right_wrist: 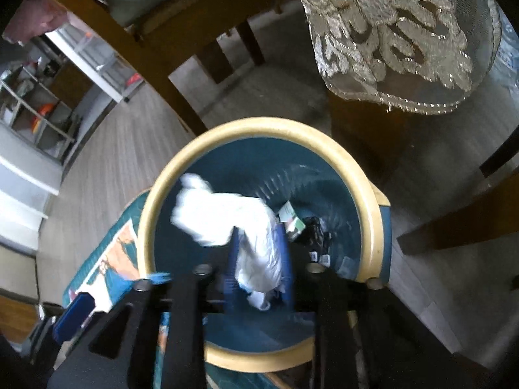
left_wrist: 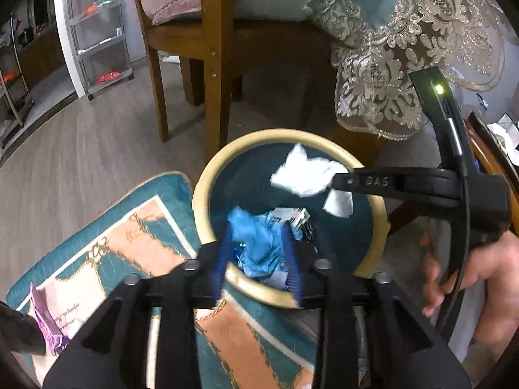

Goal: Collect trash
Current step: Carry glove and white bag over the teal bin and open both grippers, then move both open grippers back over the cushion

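Note:
A round teal trash bin with a cream rim stands on the floor below both grippers. My left gripper is shut on a crumpled blue plastic wrapper, held over the near rim of the bin. My right gripper is shut on a crumpled white tissue, held over the bin's mouth. In the left wrist view the right gripper reaches in from the right with the white tissue. Small boxes and wrappers lie at the bin's bottom.
A teal and peach rug lies left of the bin, with a purple wrapper on it. A wooden chair stands behind the bin. A lace tablecloth hangs at the right. A shelf cart stands far left.

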